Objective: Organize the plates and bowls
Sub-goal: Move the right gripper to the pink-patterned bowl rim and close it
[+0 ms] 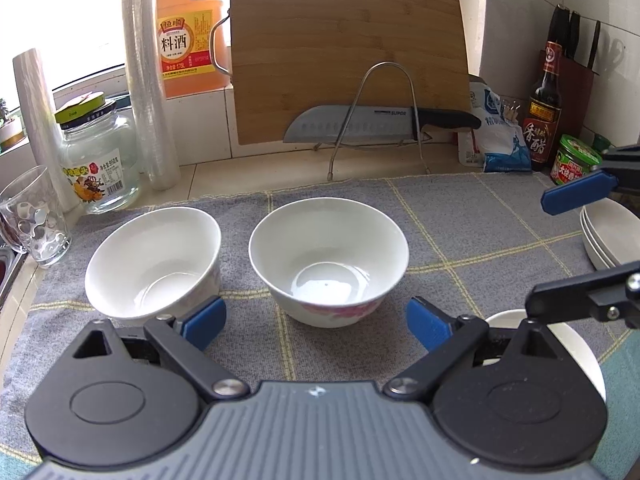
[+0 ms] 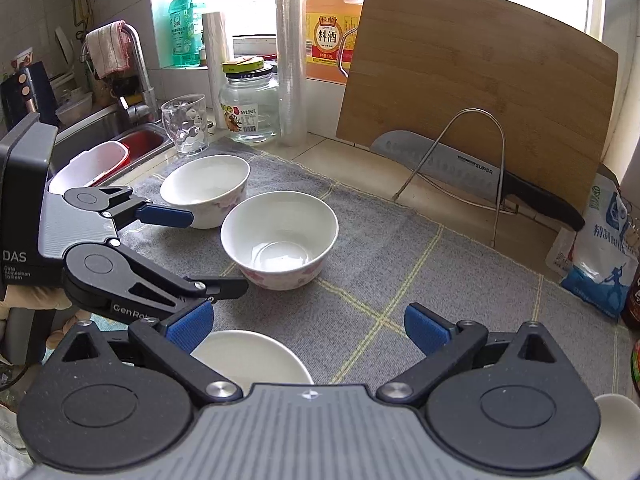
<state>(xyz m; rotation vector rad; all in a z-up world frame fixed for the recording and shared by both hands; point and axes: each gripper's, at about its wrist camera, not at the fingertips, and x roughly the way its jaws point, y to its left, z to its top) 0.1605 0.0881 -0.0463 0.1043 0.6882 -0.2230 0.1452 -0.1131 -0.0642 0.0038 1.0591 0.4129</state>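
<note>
Two white bowls side by side on the grey checked cloth: the nearer bowl (image 1: 328, 256) straight ahead of the left gripper (image 1: 314, 322), the far bowl (image 1: 154, 262) just left of it, the two rims near but apart. Glazed ceramic by the look, so likely stiff, slick, fairly heavy and easy to chip; best pinched across the rim wall, one finger inside and one outside, then lowered gently into the other bowl.

Left gripper spread wide, holding nothing, short of the nearer bowl. Right gripper (image 2: 308, 326) equally wide, empty, hovering over a white plate (image 2: 252, 356).

Only in the left view: a stack of plates (image 1: 608, 240) at the cloth's right edge. Only in the right view: the sink (image 2: 116, 136) with its tap, and the pink flower pattern on both bowls' outer walls.
</note>
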